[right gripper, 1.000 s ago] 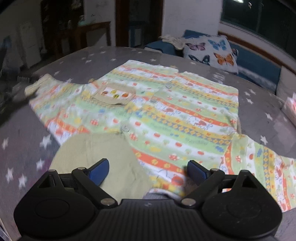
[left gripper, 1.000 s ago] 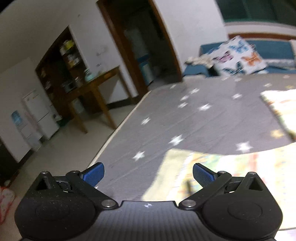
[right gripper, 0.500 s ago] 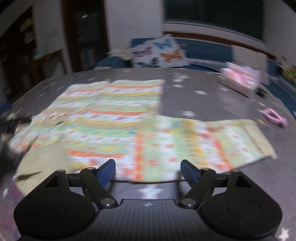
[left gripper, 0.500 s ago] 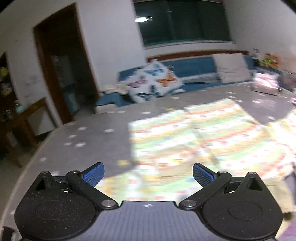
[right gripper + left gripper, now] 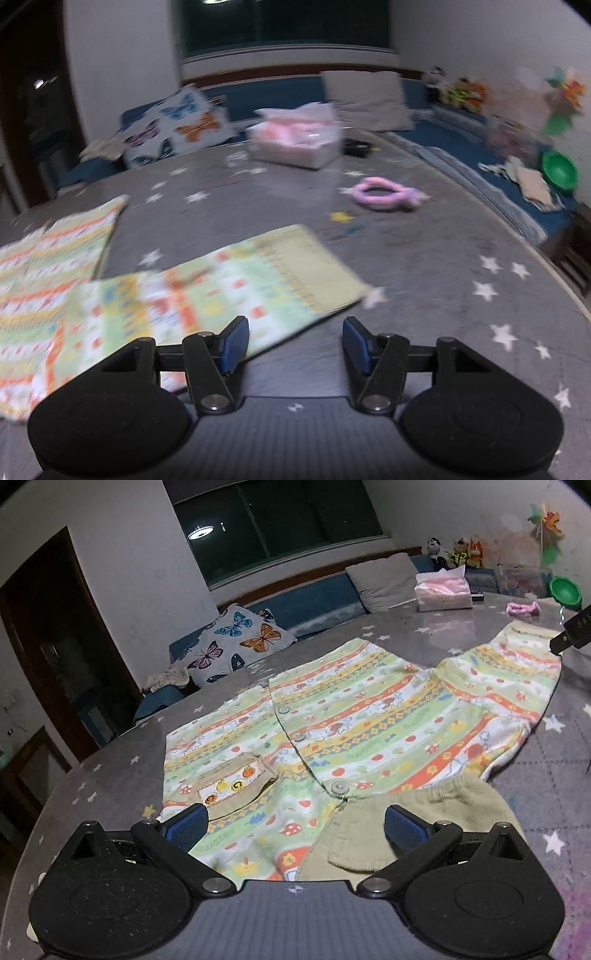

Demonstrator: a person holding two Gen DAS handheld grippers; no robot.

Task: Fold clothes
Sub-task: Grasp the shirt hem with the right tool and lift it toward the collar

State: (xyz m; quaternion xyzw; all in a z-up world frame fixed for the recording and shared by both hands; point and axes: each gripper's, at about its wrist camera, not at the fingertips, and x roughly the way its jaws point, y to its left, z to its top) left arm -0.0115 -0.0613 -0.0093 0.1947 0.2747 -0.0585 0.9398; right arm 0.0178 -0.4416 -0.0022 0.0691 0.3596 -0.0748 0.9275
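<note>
Striped child's shirt (image 5: 373,723) lies flat, front up, buttoned, on the grey star-print counter (image 5: 110,775). Left tongs (image 5: 293,827) wide, hovering over the collar end, nothing gripped. Right tongs (image 5: 295,345) closing, halfway, bare counter between them; the sleeve (image 5: 258,280) lies just ahead. Tissue pack (image 5: 295,142) well beyond.

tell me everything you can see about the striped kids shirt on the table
The shirt is a soft-looking child's top, banded in green, orange, yellow and white with small fruit and animal prints. It lies flat and face up on the grey star-print cover, buttoned down the front, with a tan collar and an embroidered tan chest pocket. One sleeve stretches sideways and ends in a plain cuff. The left gripper hovers open at the collar; the right gripper, closing, has no cloth between its pads.
</note>
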